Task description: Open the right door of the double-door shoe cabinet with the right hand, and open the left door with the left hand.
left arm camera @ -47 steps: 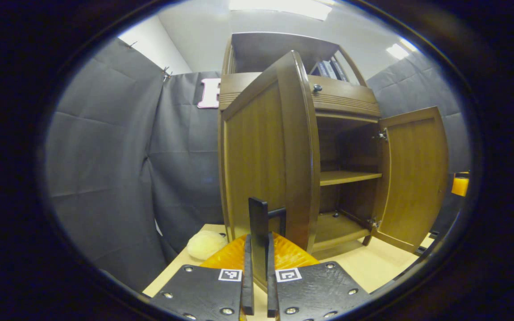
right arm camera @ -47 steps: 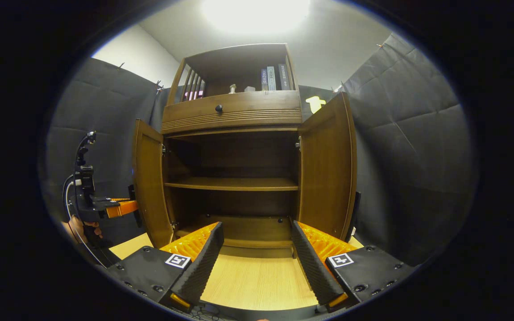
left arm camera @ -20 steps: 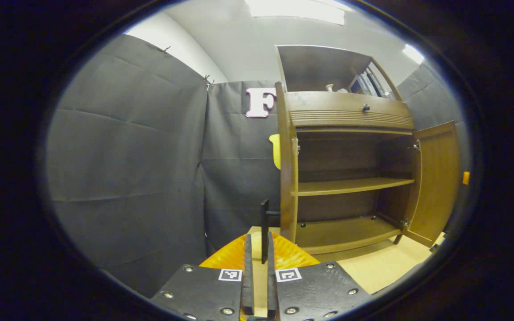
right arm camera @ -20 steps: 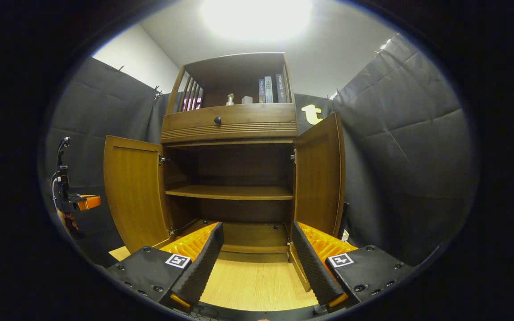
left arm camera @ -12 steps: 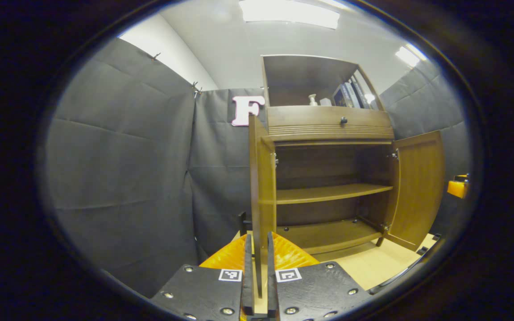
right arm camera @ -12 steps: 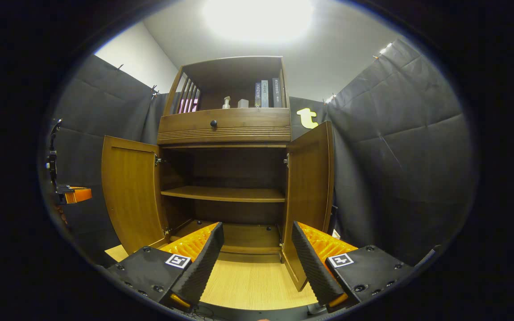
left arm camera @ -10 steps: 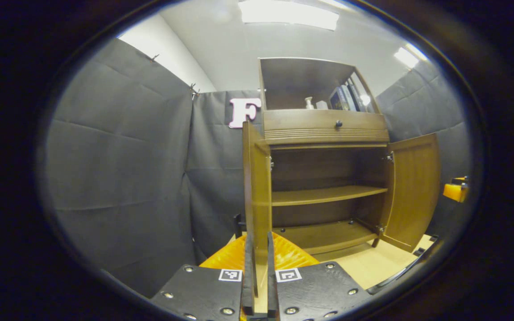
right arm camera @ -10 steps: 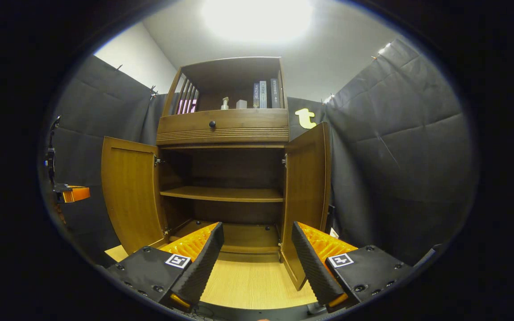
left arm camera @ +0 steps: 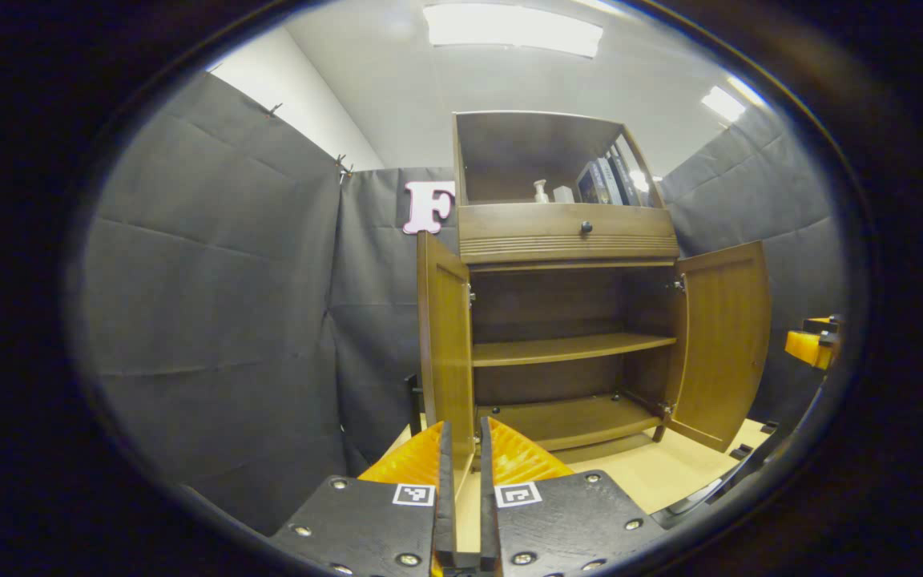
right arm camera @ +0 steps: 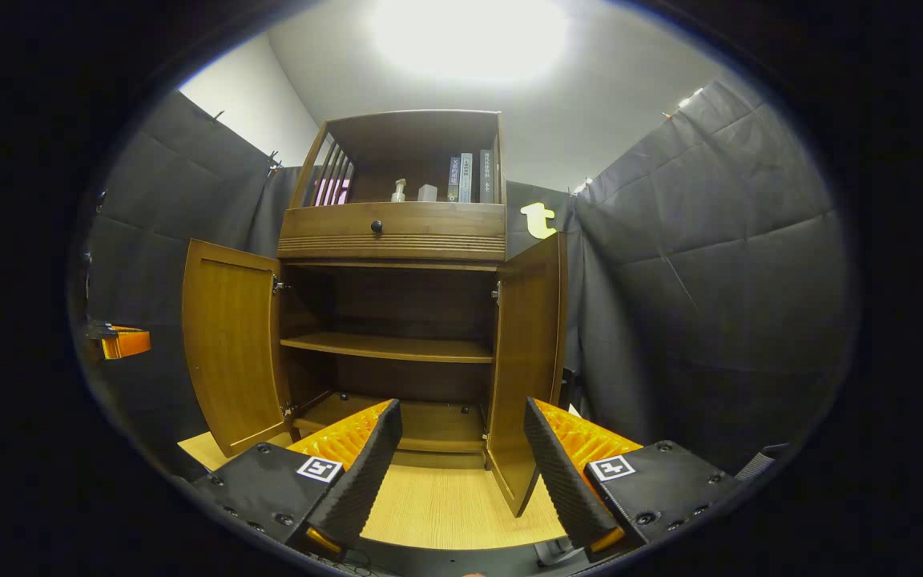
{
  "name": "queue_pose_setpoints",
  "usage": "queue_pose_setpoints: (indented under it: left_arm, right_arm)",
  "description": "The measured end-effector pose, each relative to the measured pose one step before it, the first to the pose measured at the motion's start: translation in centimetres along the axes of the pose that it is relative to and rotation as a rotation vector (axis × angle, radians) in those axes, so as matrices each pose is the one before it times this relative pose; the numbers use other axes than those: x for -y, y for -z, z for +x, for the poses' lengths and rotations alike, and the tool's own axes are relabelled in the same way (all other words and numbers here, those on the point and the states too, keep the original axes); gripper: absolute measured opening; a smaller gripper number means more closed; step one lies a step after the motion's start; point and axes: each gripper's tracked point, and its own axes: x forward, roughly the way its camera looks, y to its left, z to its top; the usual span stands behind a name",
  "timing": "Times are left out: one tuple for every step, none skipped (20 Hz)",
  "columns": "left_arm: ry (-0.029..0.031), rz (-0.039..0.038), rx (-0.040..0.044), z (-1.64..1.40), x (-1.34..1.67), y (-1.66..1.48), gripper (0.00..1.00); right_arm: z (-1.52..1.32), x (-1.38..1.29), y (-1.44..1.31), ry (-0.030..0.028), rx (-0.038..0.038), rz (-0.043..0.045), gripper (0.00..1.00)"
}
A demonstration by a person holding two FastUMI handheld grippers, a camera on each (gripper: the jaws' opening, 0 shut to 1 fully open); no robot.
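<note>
Your left tool (left arm camera: 460,489) sat with its two flat fingers nearly together, the thin bottom edge of the left door (left arm camera: 447,344) in line with the narrow slot between them; whether they pressed the wood, I couldn't tell. Your right tool (right arm camera: 461,457) was spread wide, its ribbed fingers (right arm camera: 365,461) holding nothing. The shoe cabinet (right arm camera: 393,232) was brown wood with grooved trim and a round knob, standing on the pale wooden table (right arm camera: 445,505). Both doors stood swung out from the cabinet, the right door (right arm camera: 525,361) just beyond your right tool.
</note>
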Motion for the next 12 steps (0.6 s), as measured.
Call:
queue_pose_setpoints:
  left_arm:
    - [0.00454,-0.00213,-0.00308,-0.065,0.196,0.114,0.12]
    - [-0.00287,0.00073,-0.00152,-0.327,0.033,0.042,0.12]
    - [0.00393,0.00425,-0.00237,0.029,0.161,0.174,0.2]
    - [0.00349,0.00661,-0.00129,0.066,0.158,-0.049,0.28]
    - [0.00302,0.00689,0.00071,-0.021,0.132,-0.018,0.35]
    - [0.00251,0.00494,-0.00058,-0.071,0.027,0.085,0.43]
    - [0.00545,0.00197,-0.00209,-0.033,0.202,-0.015,0.51]
    - [-0.00228,-0.00005,0.00229,0.054,0.036,0.036,0.58]
    - [-0.0003,-0.00206,0.00621,0.075,0.061,-0.101,0.66]
    - [0.00089,-0.00445,0.00525,-0.013,0.102,-0.133,0.67]
    - [-0.00412,-0.00446,0.00724,0.125,0.053,-0.243,0.76]
    - [-0.00643,-0.0035,0.0083,0.161,-0.208,-0.152,0.86]
  right_arm:
    - [-0.124,0.036,0.038,0.00131,-0.00008,0.00538,0.96]
    - [0.01,0.114,0.079,0.00342,-0.00129,0.00492,0.96]
    - [-0.027,0.051,0.037,0.00141,0.00103,0.0046,0.92]
    - [-0.044,0.004,-0.058,0.00162,0.00107,0.00286,0.96]
    - [-0.074,0.131,-0.011,0.00206,0.00238,0.0009,0.96]
    - [0.049,0.107,-0.041,0.00282,0.00127,-0.00042,0.96]
    - [0.052,0.057,-0.125,0.00122,0.00135,0.00075,0.92]
    - [-0.007,0.055,-0.063,0.00025,0.00152,0.00182,0.96]
    - [-0.097,0.11,-0.082,-0.00043,-0.00074,0.00057,0.92]
    - [0.033,0.044,0.026,0.00118,0.00058,0.00164,0.96]
    - [0.024,-0.023,0.087,-0.00148,0.00016,0.00351,0.96]
    - [0.036,-0.051,-0.007,-0.00233,0.00033,0.00338,0.96]
